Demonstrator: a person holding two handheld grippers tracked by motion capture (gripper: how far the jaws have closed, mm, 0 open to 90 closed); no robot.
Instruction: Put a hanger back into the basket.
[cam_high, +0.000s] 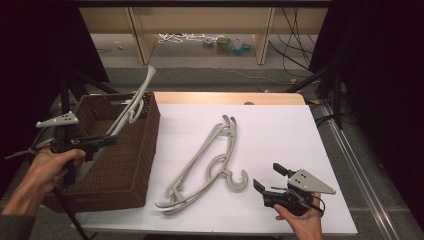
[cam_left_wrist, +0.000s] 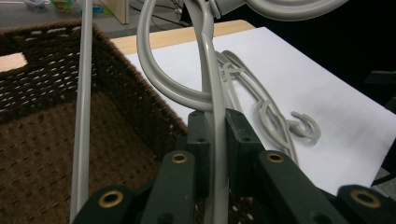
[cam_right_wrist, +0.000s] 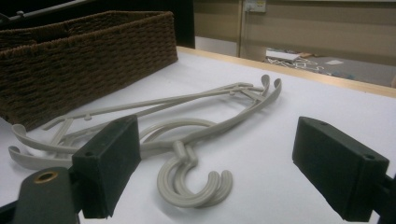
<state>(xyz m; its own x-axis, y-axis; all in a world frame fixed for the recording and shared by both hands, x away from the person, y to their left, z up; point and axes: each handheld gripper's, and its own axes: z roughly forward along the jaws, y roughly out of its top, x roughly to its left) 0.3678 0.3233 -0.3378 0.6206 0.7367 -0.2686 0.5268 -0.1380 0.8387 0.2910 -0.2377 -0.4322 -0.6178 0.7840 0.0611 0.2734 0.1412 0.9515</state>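
I've got the left gripper (cam_high: 107, 140) clamped on a grey hanger (cam_high: 134, 102), jaws pinched tight on its thin bar just below the hook loop. The hanger stands nearly upright over the wicker basket (cam_high: 145, 165), one end poking up well past the far rim, the other end down inside; can't tell if it touches the basket floor. In the left gripper view the bar (cam_left_wrist: 215, 140) runs straight up btwn the pads, w/ the hook loop (cam_left_wrist: 161, 70) curving off to the side.

The right gripper (cam_high: 269, 180) sits w/ jaws wide apart, nothing in them, resting low near the front-right of the white table (cam_high: 280, 130), just beside the two hangers on the table (cam_high: 207, 162). Their hooks (cam_right_wrist: 194, 184) lie stacked, almost btwn my open pads in the right gripper view.

Risks as I see them:
- Grip is on a narrow, smooth bar, so the hanger could pivot or slide in the pads if I tilt fast.
- If I let go while it's this upright, it may lean on the rim and tip out, or stay sticking up.
- The two on the table look nested; grabbing one prob drags the other along.
- The hook loop might snag the weave on the way down.
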